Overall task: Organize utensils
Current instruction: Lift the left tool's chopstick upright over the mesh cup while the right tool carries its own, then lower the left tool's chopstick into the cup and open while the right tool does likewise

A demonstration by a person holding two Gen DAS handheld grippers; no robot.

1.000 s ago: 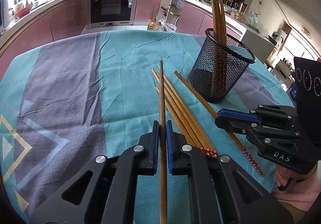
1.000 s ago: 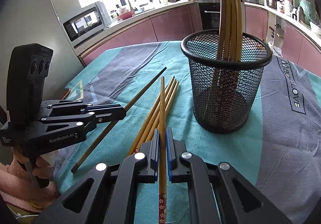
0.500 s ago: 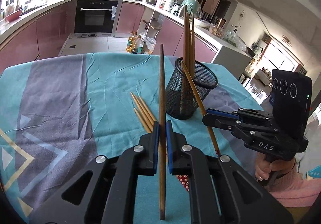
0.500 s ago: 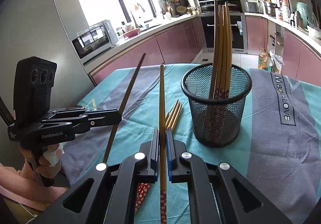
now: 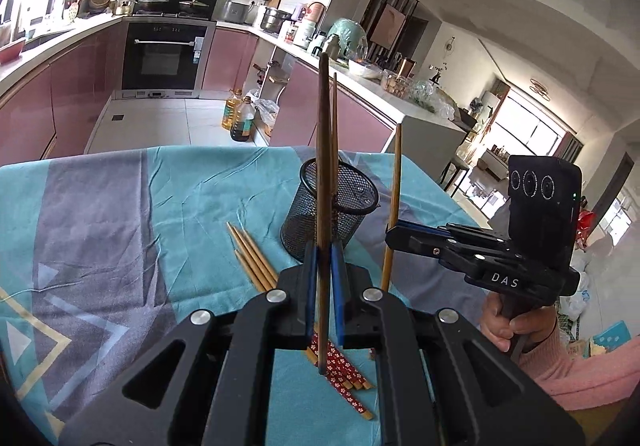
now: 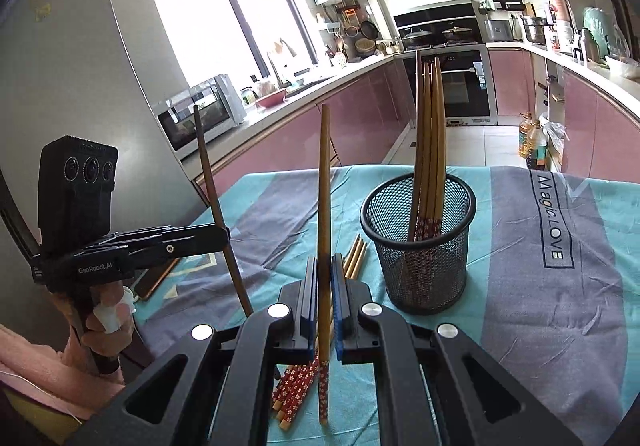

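Note:
A black mesh cup (image 6: 420, 246) stands on the teal and grey tablecloth (image 6: 560, 306) with several chopsticks (image 6: 428, 134) upright in it. My right gripper (image 6: 325, 260) is shut on a light chopstick (image 6: 324, 198) with a red flowered end, held nearly upright left of the cup. My left gripper (image 5: 323, 246) is shut on a dark brown chopstick (image 5: 322, 166), also upright, in front of the cup (image 5: 348, 214). Each gripper shows in the other's view: right gripper (image 5: 390, 236), left gripper (image 6: 224, 236). Several loose chopsticks (image 5: 254, 260) lie on the cloth beside the cup.
A flat dark slab (image 6: 154, 280) lies near the table's left edge. Beyond the far table edge are the kitchen floor, oil bottles (image 5: 240, 118) and pink cabinets (image 6: 360, 134). A person's hands in pink sleeves hold both handles.
Both grippers have risen off the table with their chopsticks, which swung from lying near the cloth to nearly upright. The cup and loose chopsticks now sit lower and farther off.

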